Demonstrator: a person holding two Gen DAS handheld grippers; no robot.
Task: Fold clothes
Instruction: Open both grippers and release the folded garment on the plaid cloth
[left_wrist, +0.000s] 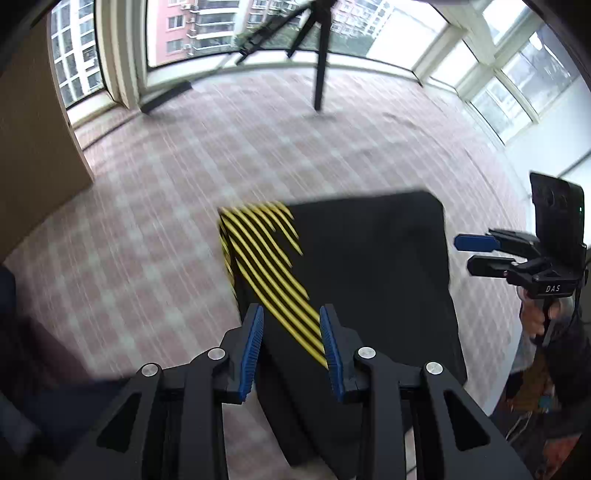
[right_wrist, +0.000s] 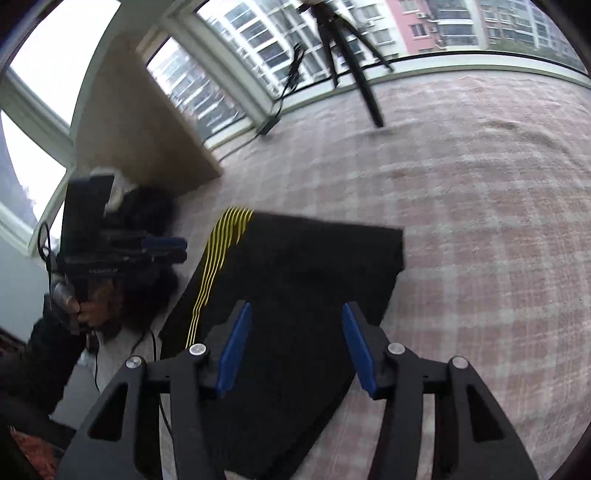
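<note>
A black garment with yellow stripes lies folded into a rectangle on the pink checked surface. It also shows in the right wrist view. My left gripper is open and empty, above the garment's near left part by the stripes. My right gripper is open and empty, above the garment's near edge. The right gripper also shows at the right edge of the left wrist view, beside the garment. The left gripper shows at the left of the right wrist view.
A black tripod stands at the far side by the windows; it also shows in the right wrist view. A beige panel stands at the left. A cable and black box lie near the window.
</note>
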